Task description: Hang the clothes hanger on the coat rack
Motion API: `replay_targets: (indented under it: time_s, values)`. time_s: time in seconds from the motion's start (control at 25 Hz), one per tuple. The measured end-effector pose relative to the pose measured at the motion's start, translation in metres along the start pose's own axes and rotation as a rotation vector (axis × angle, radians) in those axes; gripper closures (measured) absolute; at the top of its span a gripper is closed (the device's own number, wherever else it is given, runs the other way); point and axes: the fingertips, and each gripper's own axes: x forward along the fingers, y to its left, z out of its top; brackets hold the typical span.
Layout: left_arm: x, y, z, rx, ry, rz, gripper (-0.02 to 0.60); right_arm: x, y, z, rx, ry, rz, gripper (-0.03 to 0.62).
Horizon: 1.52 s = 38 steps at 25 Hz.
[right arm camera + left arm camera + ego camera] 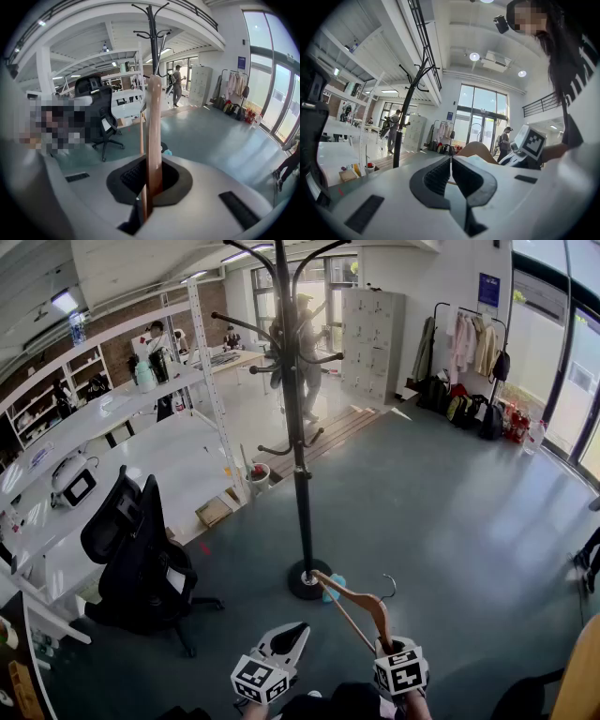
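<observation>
A black coat rack (298,427) with curved hooks stands on a round base in the middle of the floor, just ahead of me. My right gripper (386,637) is shut on one arm of a wooden clothes hanger (359,600), whose metal hook points up to the right. In the right gripper view the hanger (153,131) rises between the jaws of the right gripper (151,183), with the coat rack (151,28) behind it. My left gripper (298,628) is beside it to the left, shut and empty. The left gripper (450,161) points about level towards the coat rack (405,122).
A black office chair (141,559) stands left of the rack, beside white desks and shelving (112,418). Grey lockers (373,329) and a clothes rail with coats and bags (469,343) line the back right. A person (307,352) stands beyond the rack.
</observation>
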Motion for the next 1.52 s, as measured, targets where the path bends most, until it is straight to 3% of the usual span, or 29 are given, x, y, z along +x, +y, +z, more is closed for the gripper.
replay_targets:
  time_s: [0.48, 1.12, 1.52]
  values:
    - [0.059, 0.045, 0.005, -0.027, 0.006, 0.025, 0.581, 0.048, -0.072, 0.039, 0.034, 0.021, -0.043, 0.586]
    - [0.201, 0.137, 0.052, -0.061, -0.049, 0.216, 0.581, 0.174, -0.194, 0.224, -0.212, -0.024, 0.047, 0.586]
    - [0.231, 0.167, 0.065, -0.062, -0.033, 0.278, 0.581, 0.247, -0.226, 0.305, -0.288, -0.035, 0.033, 0.586]
